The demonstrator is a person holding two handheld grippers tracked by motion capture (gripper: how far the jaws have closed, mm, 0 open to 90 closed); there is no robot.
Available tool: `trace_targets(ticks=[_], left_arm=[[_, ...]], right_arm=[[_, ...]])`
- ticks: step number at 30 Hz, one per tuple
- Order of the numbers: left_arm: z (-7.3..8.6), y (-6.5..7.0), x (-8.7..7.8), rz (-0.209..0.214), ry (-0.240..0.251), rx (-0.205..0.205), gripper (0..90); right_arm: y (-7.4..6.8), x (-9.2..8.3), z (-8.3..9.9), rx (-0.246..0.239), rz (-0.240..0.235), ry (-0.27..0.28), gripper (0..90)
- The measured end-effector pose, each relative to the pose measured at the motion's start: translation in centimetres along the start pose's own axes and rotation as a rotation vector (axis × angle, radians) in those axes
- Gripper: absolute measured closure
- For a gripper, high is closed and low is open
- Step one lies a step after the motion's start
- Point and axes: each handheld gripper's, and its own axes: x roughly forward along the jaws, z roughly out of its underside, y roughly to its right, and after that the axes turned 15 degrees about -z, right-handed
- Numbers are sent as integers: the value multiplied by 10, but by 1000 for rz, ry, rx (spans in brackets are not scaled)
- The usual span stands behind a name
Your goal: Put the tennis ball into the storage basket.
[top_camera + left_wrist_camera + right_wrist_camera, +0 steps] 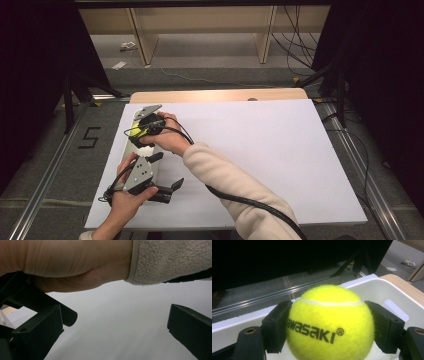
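Over the white bin (372, 290), right hand-held gripper (329, 327) clamps the tennis ball (329, 322); left hand-held gripper (167, 175) gapes empty

- Tennis balls — one, a yellow tennis ball (329, 322) printed with black lettering.
- White trays — one, the white tray (372, 287) at the table's left edge.
- Grippers — two: the left gripper (170, 188) and the right gripper (137, 131).
- Hands — two, one on each gripper.
- White boards covering the table (260, 150) — one.
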Motion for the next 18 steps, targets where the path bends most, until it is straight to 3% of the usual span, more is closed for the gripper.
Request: trace_targets(ticks=[18], left_arm=[[0, 0, 0, 0, 0, 0, 0]], right_arm=[[-1, 3, 0, 2, -3, -6, 259]])
